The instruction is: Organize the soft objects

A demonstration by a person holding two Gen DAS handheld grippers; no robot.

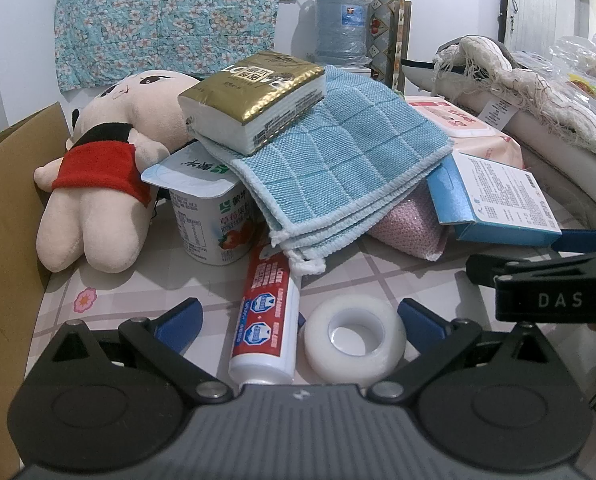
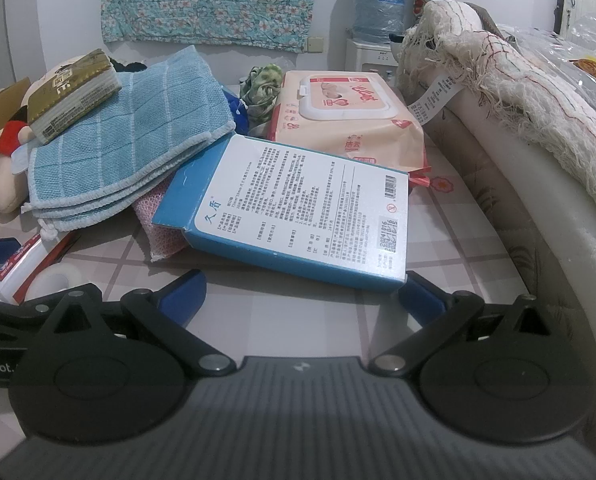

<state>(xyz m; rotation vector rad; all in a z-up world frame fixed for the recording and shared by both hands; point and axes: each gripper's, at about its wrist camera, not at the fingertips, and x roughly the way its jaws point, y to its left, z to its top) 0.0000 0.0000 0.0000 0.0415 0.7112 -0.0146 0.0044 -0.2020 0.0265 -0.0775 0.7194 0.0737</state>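
blue cloth (image 1: pixel 337 160) sits at twelve o'clock from the left gripper (image 1: pixel 298 320), long axis slanting; both jaws wide open, empty; right gripper (image 2: pixel 301 292) farther off.

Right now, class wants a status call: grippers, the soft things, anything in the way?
Left gripper open, empty; right gripper open, empty. Blue cloths stacked, untouched. Tissue pack on top; blue box leaning on pink sponge.
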